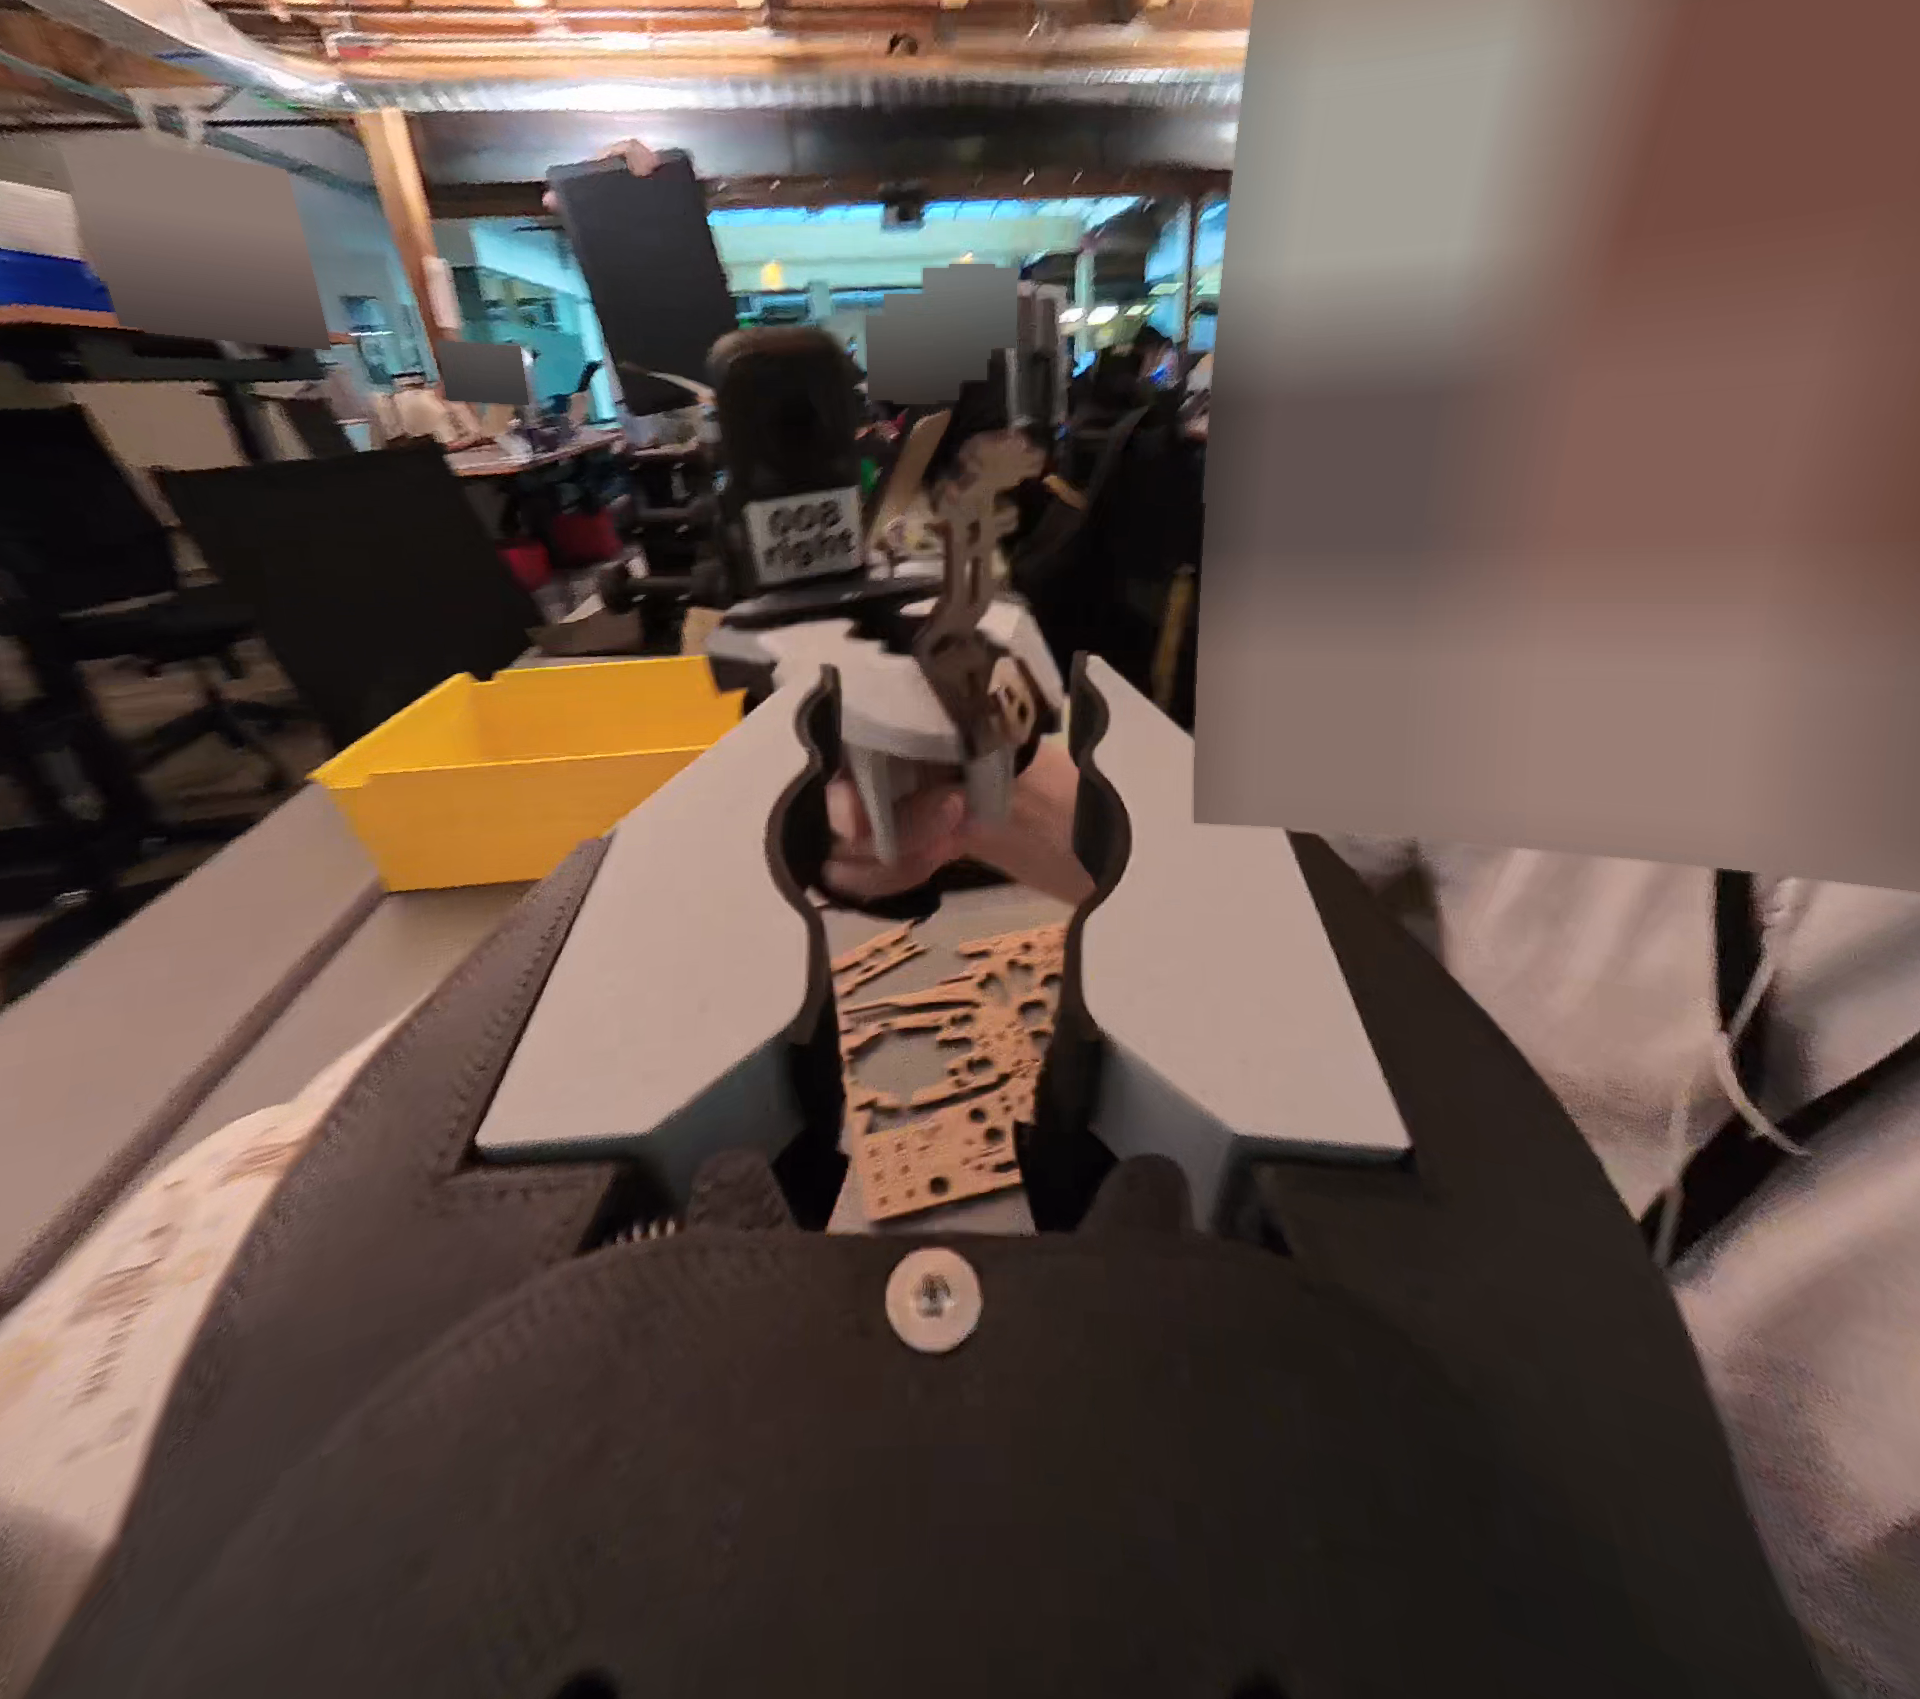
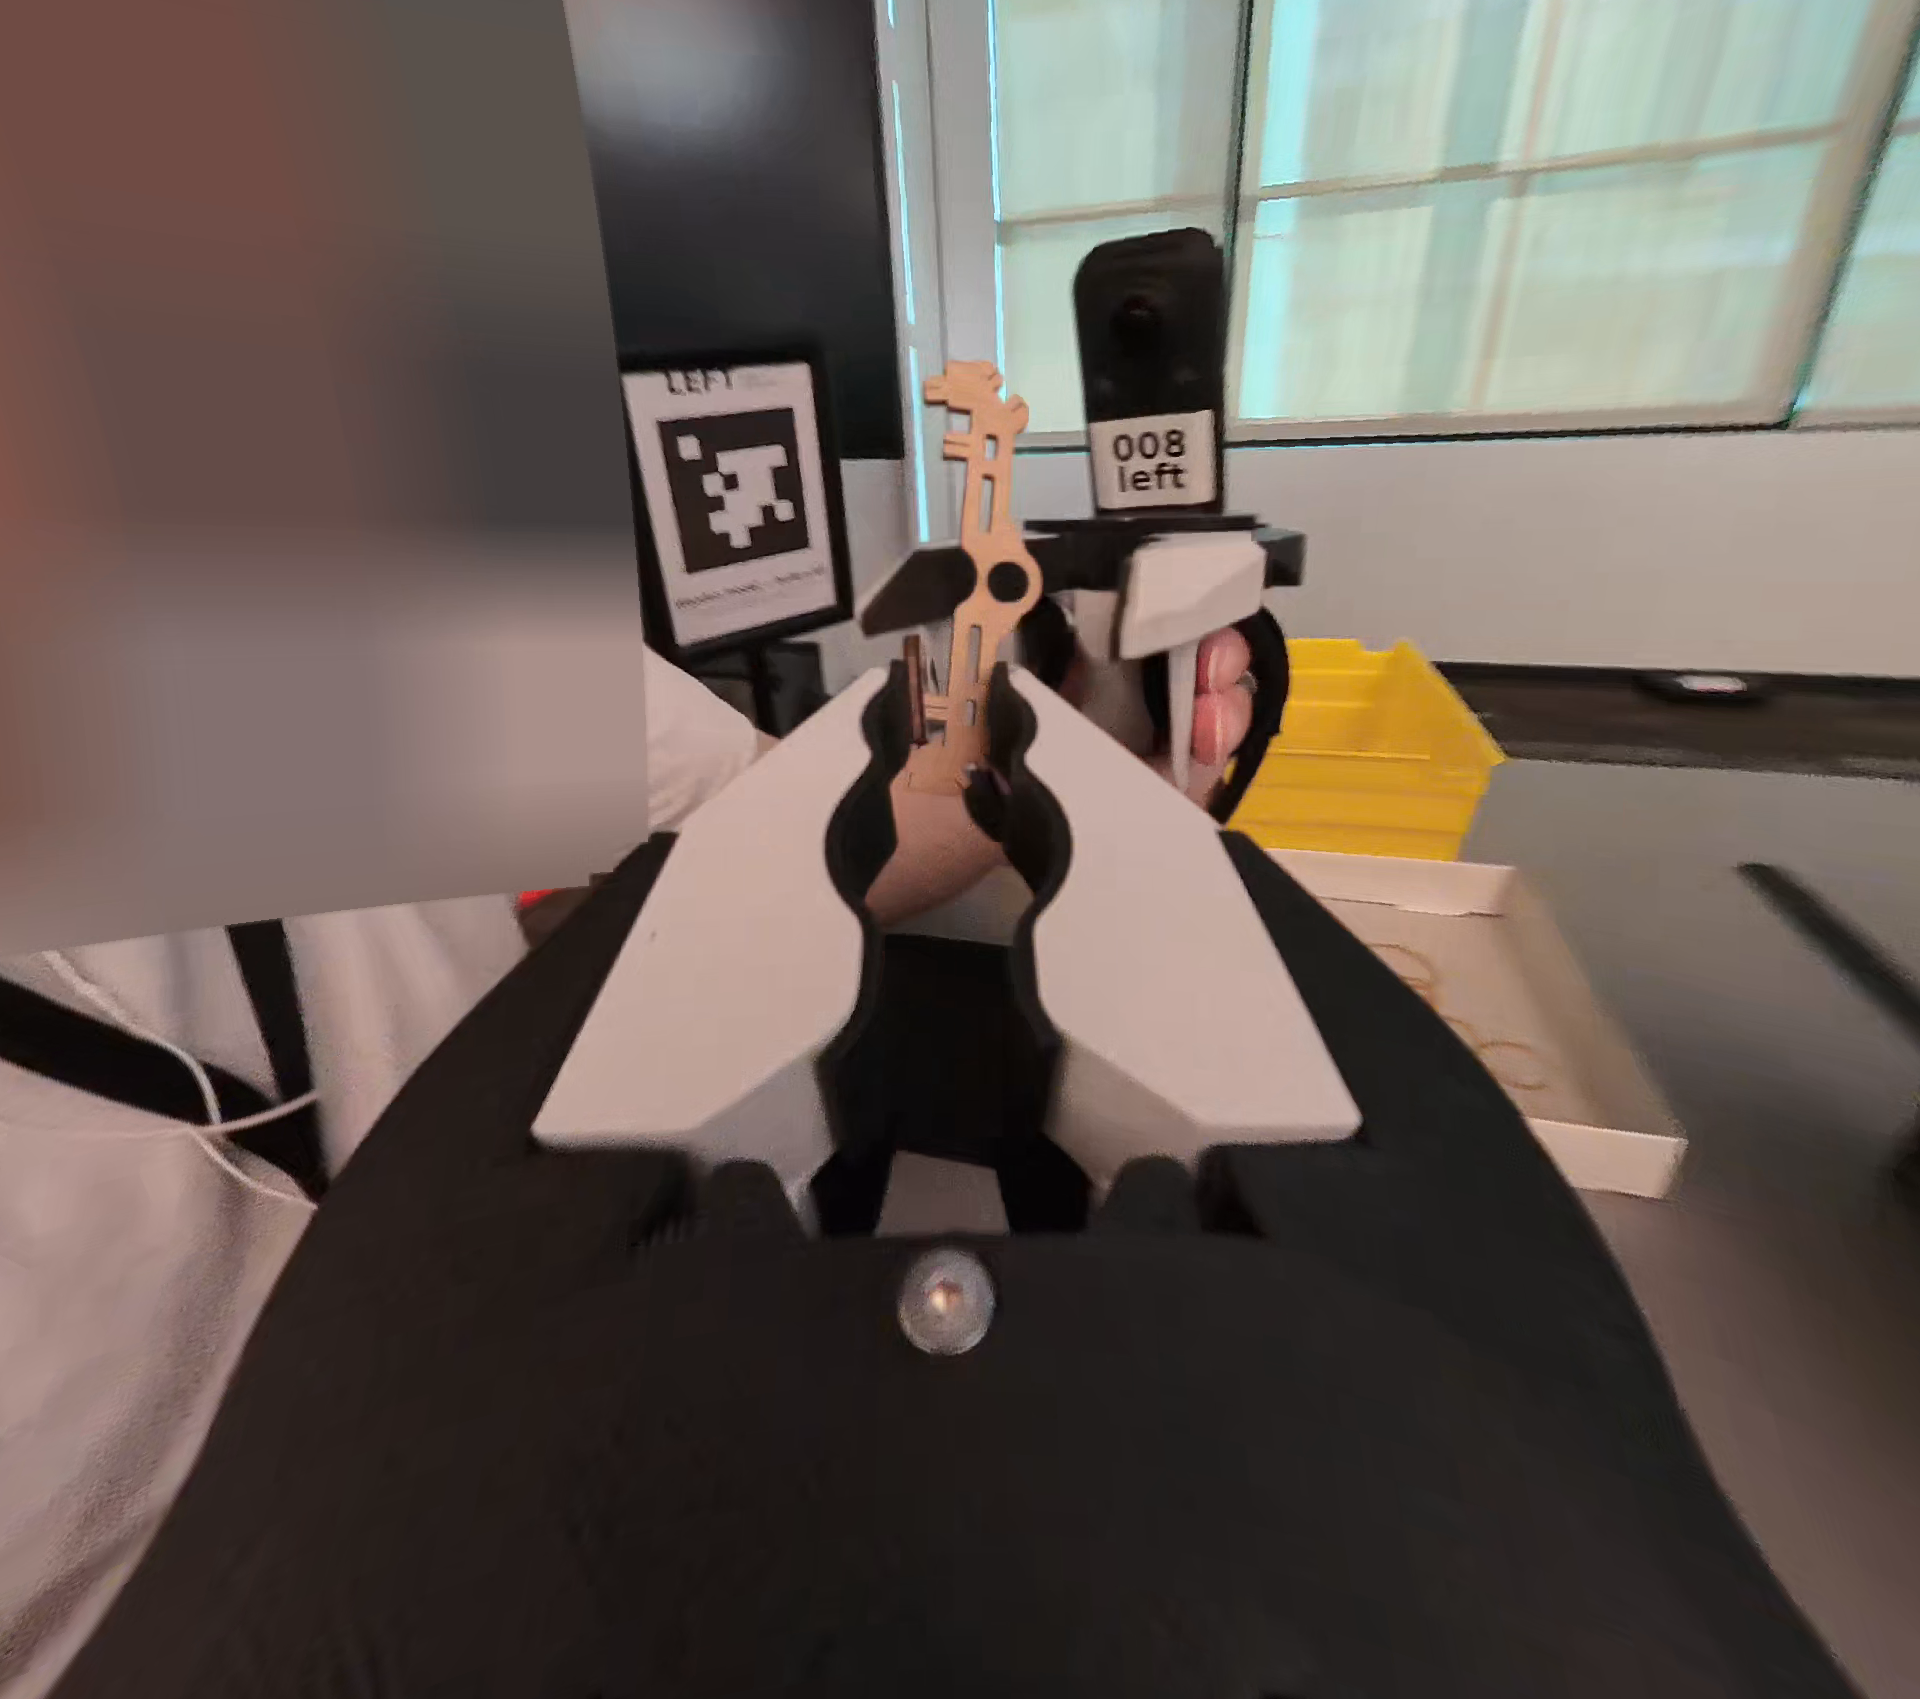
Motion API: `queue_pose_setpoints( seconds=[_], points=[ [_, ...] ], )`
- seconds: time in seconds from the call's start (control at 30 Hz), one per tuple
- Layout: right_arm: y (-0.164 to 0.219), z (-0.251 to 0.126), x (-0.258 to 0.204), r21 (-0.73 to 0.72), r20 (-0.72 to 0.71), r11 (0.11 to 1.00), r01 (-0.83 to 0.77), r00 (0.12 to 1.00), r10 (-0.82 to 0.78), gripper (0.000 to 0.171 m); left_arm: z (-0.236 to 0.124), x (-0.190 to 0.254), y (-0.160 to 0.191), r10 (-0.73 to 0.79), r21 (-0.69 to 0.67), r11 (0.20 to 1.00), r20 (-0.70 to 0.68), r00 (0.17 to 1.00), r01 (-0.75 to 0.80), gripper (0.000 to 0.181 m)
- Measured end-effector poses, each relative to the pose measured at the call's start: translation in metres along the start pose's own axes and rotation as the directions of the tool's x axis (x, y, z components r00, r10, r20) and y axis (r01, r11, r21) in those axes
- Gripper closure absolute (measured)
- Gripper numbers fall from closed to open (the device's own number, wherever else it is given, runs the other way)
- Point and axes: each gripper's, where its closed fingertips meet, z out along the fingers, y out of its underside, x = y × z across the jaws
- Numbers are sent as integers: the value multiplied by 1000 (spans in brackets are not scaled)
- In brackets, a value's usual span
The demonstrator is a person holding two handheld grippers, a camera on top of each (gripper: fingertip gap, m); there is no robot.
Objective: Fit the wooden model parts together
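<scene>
In the left wrist view, the left gripper [image 1: 951,693] is seen with its 2 fingers apart and nothing between them; a punched wooden sheet [image 1: 940,1057] lies on the table below the gap; a yellow bin [image 1: 520,766] stands far left; the right gripper [image 1: 935,714] is seen beyond, raised, bearing a wooden model part [image 1: 971,569].

In the right wrist view, the right gripper [image 2: 951,714] is clamped on the slim, slotted wooden model part [image 2: 982,569], held upright at the fingertips; the left gripper [image 2: 1049,600] is seen just behind; the yellow bin [image 2: 1361,745] stands far right, beside a white tray [image 2: 1558,1140].
</scene>
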Motion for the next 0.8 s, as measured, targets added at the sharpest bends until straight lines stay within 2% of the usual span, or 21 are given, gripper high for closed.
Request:
queue_pose_setpoints(
  seconds=[0.13,0.23,0.37,0.47,0.6,0.7,0.8],
  points=[
    [-6,-3,-11,-42,-14,993,107,994,-108,158,3,10,1,95,-27,995,0,995,-95,153],
    [-7,-3,-14,-69,-22,988,141,990,-142,157,4,12,1,97,-20,995,-15,995,-97,151],
    [-13,-7,-7,-97,-126,958,270,952,-280,157,-2,-2,-8,177,-19,984,104,979,-176,150],
    [-15,-12,-1,-190,-214,883,428,860,-463,158,-7,5,-11,320,-58,947,120,940,-315,157],
    [-10,-13,-1,-350,-220,730,587,706,-673,157,-9,7,3,527,-246,837,123,841,-488,166],
    [-2,-10,-4,-428,-172,631,647,628,-759,157,-4,8,11,610,-319,769,107,785,-554,171],
    [3,-6,-7,-447,-145,597,666,605,-783,157,0,11,20,679,-360,701,71,731,-616,176]
  ],
)
